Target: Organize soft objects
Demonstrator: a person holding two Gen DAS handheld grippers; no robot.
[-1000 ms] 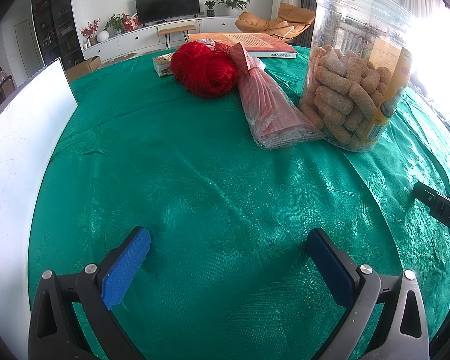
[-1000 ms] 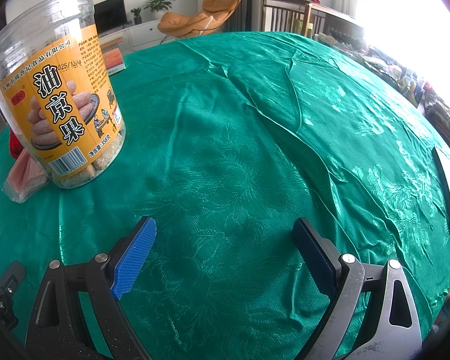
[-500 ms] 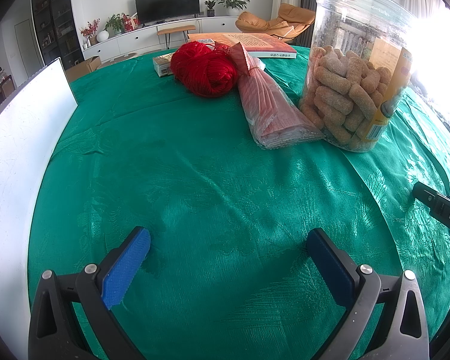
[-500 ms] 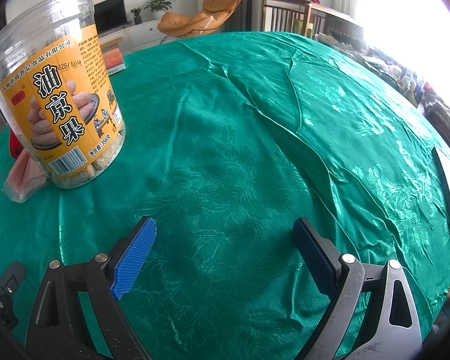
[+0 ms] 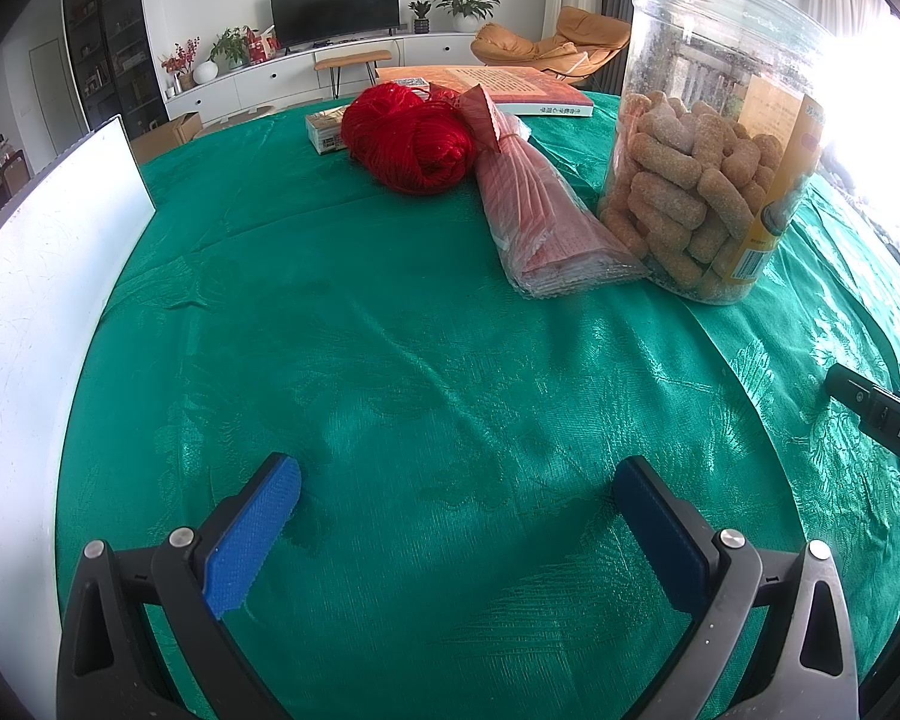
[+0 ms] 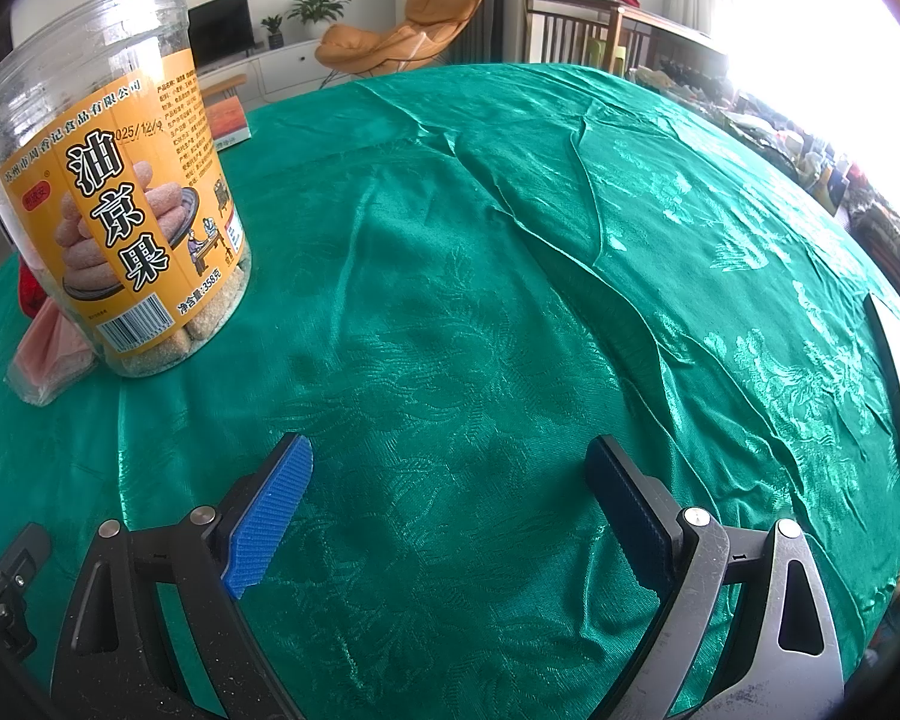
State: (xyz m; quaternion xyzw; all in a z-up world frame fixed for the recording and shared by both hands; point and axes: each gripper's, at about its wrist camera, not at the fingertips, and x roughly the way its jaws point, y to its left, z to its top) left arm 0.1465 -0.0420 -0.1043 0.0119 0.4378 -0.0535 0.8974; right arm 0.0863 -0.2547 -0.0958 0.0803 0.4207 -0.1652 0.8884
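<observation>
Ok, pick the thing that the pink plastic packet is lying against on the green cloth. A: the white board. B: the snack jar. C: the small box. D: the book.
B: in the left wrist view the pink packet rests with its wide end against the base of the snack jar.

Small box (image 5: 325, 131) mostly hidden behind red yarn ball (image 5: 411, 141); print unreadable. Yarn nearly all hidden behind snack jar (image 6: 114, 192) in right wrist view (just a red sliver). White board (image 5: 42, 276) cut by left edge. Window blown out.
</observation>
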